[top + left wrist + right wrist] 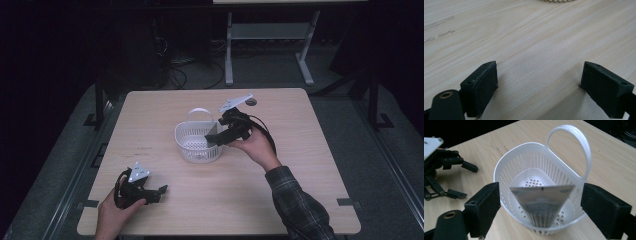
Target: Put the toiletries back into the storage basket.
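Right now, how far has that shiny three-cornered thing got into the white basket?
Mostly done: the triangular metal piece stands point down inside the white basket, its top edge level with the near rim. The right gripper flanks it with open jaws, not pressing it. Left: draw that gripper away. The left gripper sits open on the table.

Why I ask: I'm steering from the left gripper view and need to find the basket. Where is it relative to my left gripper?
Observer: The white basket stands mid-table, farther from the person than the left gripper and to its right.
Operator: Is anything in it?
Observer: Yes, a grey wedge-shaped sheet stands inside, wide edge up and narrow end at the bottom.
Operator: Is the right gripper holding that sheet?
Observer: No. The right gripper is at the basket's right rim. Its jaws are open on either side of the sheet, with a gap on each side.
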A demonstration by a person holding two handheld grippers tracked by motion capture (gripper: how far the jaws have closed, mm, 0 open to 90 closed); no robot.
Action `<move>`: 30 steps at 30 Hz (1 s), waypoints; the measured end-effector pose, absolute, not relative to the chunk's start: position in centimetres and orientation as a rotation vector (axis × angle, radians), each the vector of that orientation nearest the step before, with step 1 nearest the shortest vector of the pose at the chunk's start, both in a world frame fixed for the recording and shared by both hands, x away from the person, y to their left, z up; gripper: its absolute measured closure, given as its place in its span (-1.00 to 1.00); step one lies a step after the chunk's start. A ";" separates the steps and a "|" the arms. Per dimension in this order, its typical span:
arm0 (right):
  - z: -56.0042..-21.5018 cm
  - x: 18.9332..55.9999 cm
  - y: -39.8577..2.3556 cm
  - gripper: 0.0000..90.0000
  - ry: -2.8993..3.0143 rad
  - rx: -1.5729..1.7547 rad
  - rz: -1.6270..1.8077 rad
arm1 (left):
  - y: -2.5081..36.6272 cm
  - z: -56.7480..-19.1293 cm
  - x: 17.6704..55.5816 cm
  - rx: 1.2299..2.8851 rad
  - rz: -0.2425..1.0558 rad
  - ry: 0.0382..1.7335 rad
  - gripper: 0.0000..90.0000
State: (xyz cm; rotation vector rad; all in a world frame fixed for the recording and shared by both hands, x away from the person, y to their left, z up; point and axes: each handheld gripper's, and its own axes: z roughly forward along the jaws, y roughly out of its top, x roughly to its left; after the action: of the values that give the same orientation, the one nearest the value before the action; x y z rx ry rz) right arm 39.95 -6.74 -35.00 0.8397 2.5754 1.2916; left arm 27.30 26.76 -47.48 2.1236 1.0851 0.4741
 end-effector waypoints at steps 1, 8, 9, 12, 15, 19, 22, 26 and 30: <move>-35.0 39.9 -7.0 -0.66 2.573 0.839 1.299 | 26.8 -47.5 27.3 2.123 0.474 1.086 -0.72; -35.3 38.9 -8.7 -0.66 2.553 0.857 1.304 | 26.8 -47.5 27.3 2.124 0.476 1.084 -0.72; -35.5 38.5 -9.3 -0.66 2.541 0.866 1.312 | 26.8 -47.5 27.3 2.124 0.476 1.084 -0.72; -35.6 38.0 -10.0 -0.66 2.526 0.875 1.319 | 26.8 -47.5 27.3 2.123 0.476 1.084 -0.71; -35.8 37.6 -10.6 -0.66 2.518 0.887 1.328 | 26.8 -47.5 27.3 2.123 0.476 1.084 -0.71; -36.7 36.5 -12.2 -0.66 2.491 0.916 1.337 | 26.7 -47.5 27.3 2.120 0.474 1.086 -0.72; -37.0 36.1 -12.8 -0.66 2.484 0.930 1.344 | 26.7 -47.5 27.3 2.119 0.476 1.085 -0.72; -37.8 35.2 -14.0 -0.67 2.467 0.960 1.343 | 26.7 -47.5 27.3 2.117 0.476 1.085 -0.72; -38.7 34.2 -15.5 -0.68 2.448 0.987 1.341 | 26.7 -47.5 27.3 2.117 0.476 1.085 -0.72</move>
State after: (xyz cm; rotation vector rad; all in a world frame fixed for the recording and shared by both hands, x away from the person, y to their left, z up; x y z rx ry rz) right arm 34.20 -15.49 -38.70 0.9871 2.4480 1.3406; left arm 27.33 26.73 -47.52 2.1169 1.0849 0.4763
